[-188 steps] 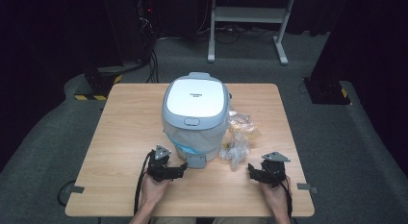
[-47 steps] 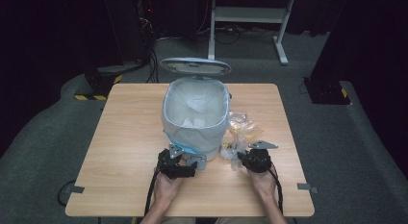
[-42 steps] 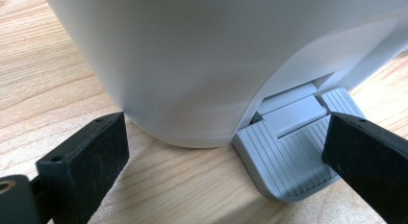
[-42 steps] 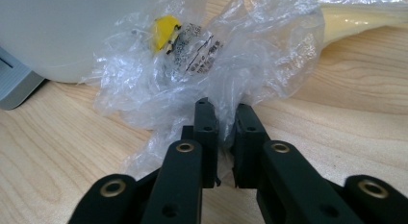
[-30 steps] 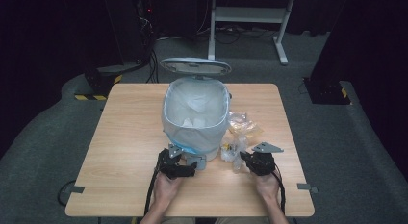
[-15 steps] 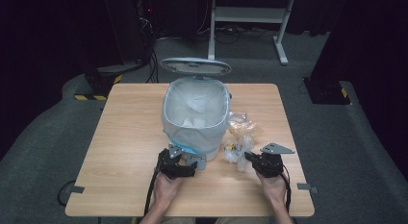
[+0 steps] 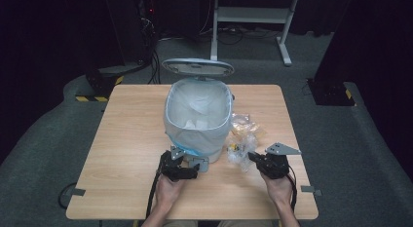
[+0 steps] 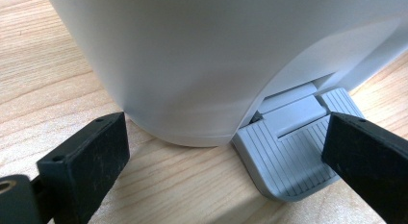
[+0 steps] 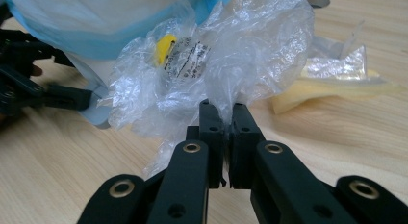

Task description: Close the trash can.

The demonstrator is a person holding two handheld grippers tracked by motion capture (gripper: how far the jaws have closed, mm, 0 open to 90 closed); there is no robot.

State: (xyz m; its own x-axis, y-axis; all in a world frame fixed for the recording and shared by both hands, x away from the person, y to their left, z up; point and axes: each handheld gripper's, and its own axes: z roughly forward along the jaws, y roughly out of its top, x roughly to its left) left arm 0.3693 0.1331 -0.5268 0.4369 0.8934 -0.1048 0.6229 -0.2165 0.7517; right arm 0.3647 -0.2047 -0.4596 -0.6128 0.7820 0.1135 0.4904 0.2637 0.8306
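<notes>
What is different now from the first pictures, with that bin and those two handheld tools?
The white pedal bin's lid has swung open. The left gripper moved onto the grey pedal, jaws open. The right gripper shut on the crumpled clear plastic wrapper and lifted it. The wooden table stayed put.

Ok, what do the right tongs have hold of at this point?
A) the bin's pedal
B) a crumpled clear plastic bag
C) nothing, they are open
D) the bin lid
B: in the right gripper view the right tongs are pinched shut on the edge of the crumpled clear plastic bag, beside the bin.
</notes>
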